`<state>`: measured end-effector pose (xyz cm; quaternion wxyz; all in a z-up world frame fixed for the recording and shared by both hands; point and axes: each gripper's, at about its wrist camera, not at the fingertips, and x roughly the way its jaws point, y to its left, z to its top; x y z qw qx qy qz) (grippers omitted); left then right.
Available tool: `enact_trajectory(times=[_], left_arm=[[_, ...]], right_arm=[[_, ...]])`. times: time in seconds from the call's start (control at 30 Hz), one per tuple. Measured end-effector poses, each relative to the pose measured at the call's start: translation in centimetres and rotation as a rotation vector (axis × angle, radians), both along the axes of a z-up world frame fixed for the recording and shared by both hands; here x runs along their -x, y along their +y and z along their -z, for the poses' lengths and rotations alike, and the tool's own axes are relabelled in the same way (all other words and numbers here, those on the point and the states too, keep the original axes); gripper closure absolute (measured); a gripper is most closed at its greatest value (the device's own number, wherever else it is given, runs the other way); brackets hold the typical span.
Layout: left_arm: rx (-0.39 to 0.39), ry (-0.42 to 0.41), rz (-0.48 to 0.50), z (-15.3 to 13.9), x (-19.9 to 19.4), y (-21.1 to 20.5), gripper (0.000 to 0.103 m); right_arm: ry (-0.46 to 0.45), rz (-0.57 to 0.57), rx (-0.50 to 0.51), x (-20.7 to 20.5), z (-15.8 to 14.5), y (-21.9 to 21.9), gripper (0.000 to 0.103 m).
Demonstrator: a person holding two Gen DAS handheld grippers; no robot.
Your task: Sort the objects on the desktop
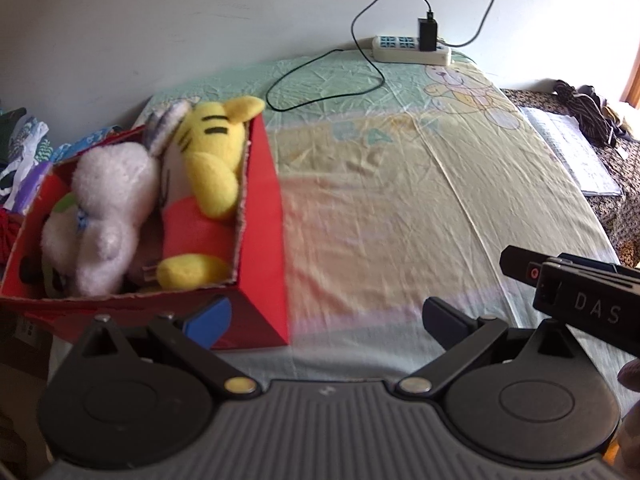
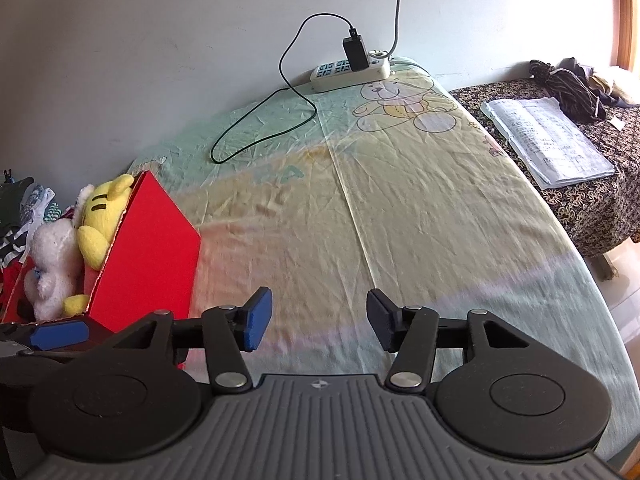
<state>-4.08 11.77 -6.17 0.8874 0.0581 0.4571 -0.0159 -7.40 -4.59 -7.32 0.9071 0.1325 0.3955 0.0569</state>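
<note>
Both views are lit by bright daylight from a window (image 2: 628, 16) at the far right, where glare is seen. The bedsheet (image 2: 400, 200) is rendered soft and slightly blurred. Straight edges are bent by fisheye distortion, and corners are darkened.

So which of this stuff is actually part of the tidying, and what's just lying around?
Part of the job: red box, yellow tiger toy, white plush toy.
Just lying about: power strip, black cable, papers, bundled clothes.
</note>
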Motion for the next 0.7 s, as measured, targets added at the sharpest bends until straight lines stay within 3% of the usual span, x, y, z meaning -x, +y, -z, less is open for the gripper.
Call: enact_trajectory(times=[0.37, 0.7], left_arm=[[0.018, -0.034, -0.013, -2.0, -0.1, 4.2, 0.001], [0.027, -0.044, -0.06, -3.4, -0.7, 11.8, 0.001]], right_arm=[[-0.044, -0.03, 0.01, -0.4, -2.2, 4.3, 0.047], [-0.066, -0.067, 0.045, -0.5, -4.3, 11.2, 0.044]])
